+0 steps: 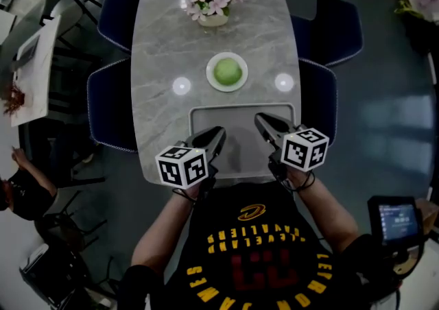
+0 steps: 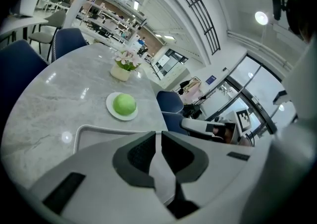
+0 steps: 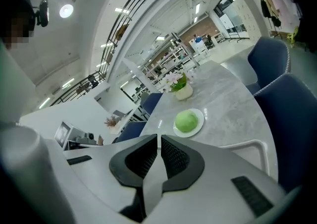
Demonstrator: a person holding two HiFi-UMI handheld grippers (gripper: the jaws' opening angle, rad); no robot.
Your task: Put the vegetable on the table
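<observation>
The grey marble table stretches ahead of both grippers, with a grey tray below their tips. The left gripper and right gripper hover side by side, each with its jaws pressed together on nothing. Ahead and between the two, past the tray's far rim, a flower pot stands farthest off, and nearer a white plate carries the round green vegetable
</observation>
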